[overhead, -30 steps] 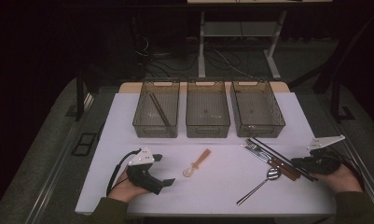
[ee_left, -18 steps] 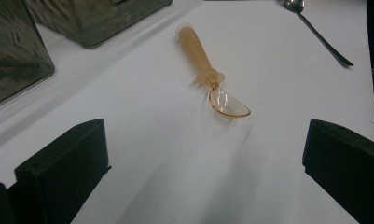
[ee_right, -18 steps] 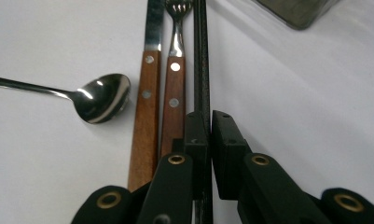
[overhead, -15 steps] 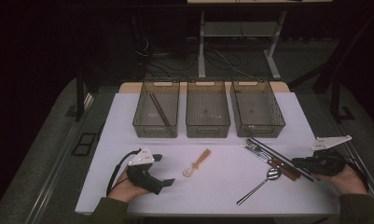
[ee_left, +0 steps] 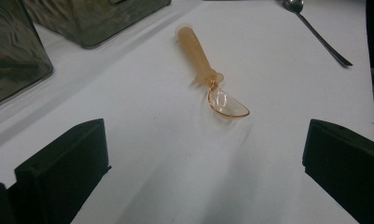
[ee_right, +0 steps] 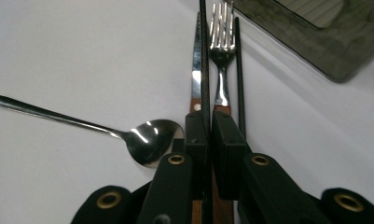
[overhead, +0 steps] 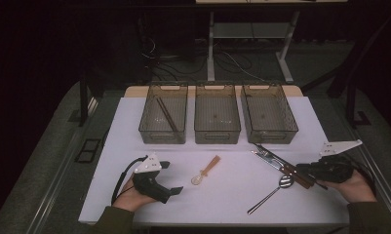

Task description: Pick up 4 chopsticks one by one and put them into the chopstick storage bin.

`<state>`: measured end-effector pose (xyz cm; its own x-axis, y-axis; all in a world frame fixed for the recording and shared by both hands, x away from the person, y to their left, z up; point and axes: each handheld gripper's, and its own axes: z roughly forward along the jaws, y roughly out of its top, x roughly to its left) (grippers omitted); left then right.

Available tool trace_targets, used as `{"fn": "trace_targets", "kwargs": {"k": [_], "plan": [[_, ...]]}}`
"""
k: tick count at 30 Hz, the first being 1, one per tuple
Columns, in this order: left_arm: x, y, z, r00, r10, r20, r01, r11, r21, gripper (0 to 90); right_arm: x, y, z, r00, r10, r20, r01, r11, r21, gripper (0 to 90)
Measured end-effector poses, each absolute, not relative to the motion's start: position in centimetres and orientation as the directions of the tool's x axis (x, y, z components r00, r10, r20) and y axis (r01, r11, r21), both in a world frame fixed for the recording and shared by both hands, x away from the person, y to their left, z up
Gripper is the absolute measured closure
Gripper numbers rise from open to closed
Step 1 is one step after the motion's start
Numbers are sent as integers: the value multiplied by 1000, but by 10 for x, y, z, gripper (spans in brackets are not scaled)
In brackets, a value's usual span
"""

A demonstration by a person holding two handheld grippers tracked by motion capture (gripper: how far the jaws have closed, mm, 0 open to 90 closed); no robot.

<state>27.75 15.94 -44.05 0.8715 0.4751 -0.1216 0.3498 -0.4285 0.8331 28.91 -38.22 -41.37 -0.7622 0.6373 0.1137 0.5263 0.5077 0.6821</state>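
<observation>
My right gripper (overhead: pixel 305 171) (ee_right: pixel 208 135) is shut on a thin black chopstick (ee_right: pixel 203 56) at the right of the white table (overhead: pixel 134 126). Under it lie a wood-handled knife (ee_right: pixel 196 70) and fork (ee_right: pixel 221 42), with a second black chopstick (ee_right: pixel 238 70) alongside; in the high view this cutlery (overhead: pixel 268 157) points toward the right bin. A metal spoon (overhead: pixel 280 183) (ee_right: pixel 147 140) lies just left of the jaws. My left gripper (overhead: pixel 169 178) (ee_left: pixel 203 154) rests open at the front left, and an orange plastic spoon (overhead: pixel 206 173) (ee_left: pixel 208 79) lies ahead of it, untouched.
Three clear bins stand in a row at the back: the left one (overhead: pixel 149 127) holds dark chopsticks (overhead: pixel 166 116), the middle one (overhead: pixel 217 131) and right one (overhead: pixel 293 127) look nearly bare. The table's right edge is close beside my right hand (overhead: pixel 356 187).
My right hand has lifted slightly and drawn a little to the right, jaws still closed on the chopstick. The left gripper and both spoons have not moved.
</observation>
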Motion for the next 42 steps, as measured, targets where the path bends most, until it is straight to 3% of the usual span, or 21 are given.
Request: {"fn": "trace_targets", "kwargs": {"k": [42], "plan": [[278, 159, -441, 875, 469, -121, 347, -433, 832, 0, 292, -310, -396, -798, 591, 118, 468, 485, 739, 850]]}}
